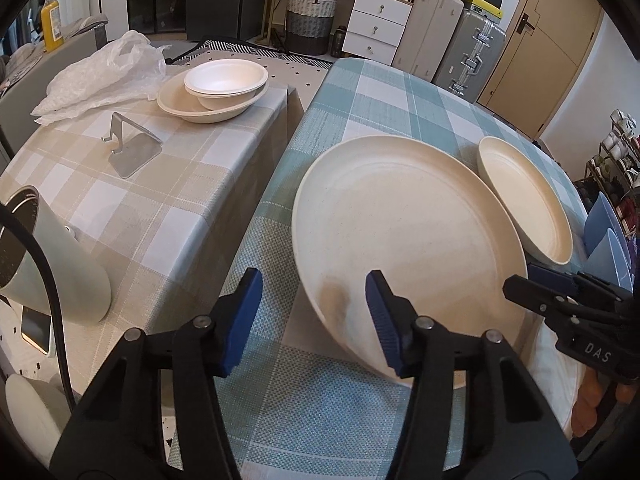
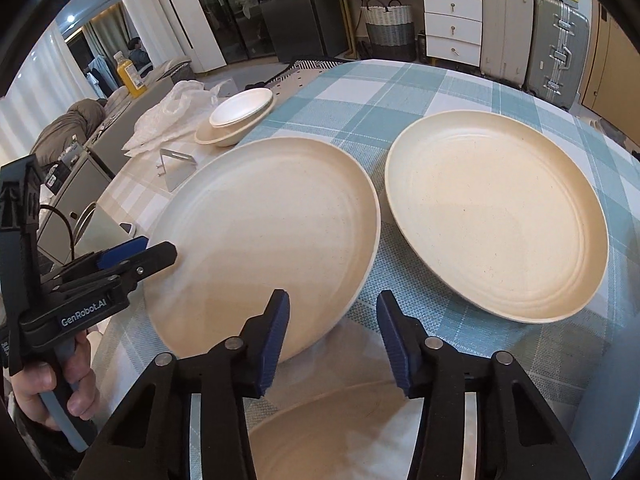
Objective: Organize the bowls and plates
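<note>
A: Two cream plates flat on the blue-checked bench [image 2: 400, 92]; near plate [image 2: 264, 240] just beside far plate [image 2: 496, 216]; bowls [image 1: 224, 88] stacked on the beige bench [image 1: 140, 208], well apart.

B: Probably light, stiff, smooth; best pinched at the raised rim, not the flat middle.

A: Left tongs [image 1: 314, 320] spread, one finger over the near plate's edge, holding nothing; right tongs [image 2: 332, 336] spread too, empty.

B: Open cloth behind the plates; bench edge close in front, so careful there.
</note>
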Motion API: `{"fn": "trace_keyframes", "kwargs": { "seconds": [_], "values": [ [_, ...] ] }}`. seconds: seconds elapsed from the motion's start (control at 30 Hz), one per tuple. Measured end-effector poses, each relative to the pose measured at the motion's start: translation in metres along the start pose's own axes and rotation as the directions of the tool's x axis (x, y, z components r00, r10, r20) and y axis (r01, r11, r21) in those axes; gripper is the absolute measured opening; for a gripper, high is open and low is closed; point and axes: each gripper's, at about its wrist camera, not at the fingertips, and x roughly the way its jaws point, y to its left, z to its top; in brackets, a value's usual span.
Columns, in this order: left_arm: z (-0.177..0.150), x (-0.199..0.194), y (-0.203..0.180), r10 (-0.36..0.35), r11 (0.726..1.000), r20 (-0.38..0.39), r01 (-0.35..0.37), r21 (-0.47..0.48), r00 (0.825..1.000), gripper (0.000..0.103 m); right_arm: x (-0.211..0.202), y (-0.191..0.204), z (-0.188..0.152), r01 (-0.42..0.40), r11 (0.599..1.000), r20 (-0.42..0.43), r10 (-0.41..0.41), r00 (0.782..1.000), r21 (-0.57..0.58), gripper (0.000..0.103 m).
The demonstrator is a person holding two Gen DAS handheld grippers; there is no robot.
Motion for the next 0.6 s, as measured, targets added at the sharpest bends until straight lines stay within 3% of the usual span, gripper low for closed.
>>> {"fn": "trace_keyframes", "kwargs": {
  "seconds": [0.33, 0.6],
  "values": [
    [-0.004, 0.005, 0.002, -0.014, 1.000, -0.014, 0.014, 0.002, 1.000, 0.036, 0.007, 0.004, 0.002, 0.014, 1.000, -0.003, -0.014, 1.000, 0.000, 0.040],
    [-0.005, 0.013, 0.004, -0.037, 0.999, -0.011, 0.037, 0.002, 0.999, 0.021, 0.010, 0.002, 0.002, 0.045, 0.999, 0.002, -0.045, 0.999, 0.003, 0.026]
  ]
}}
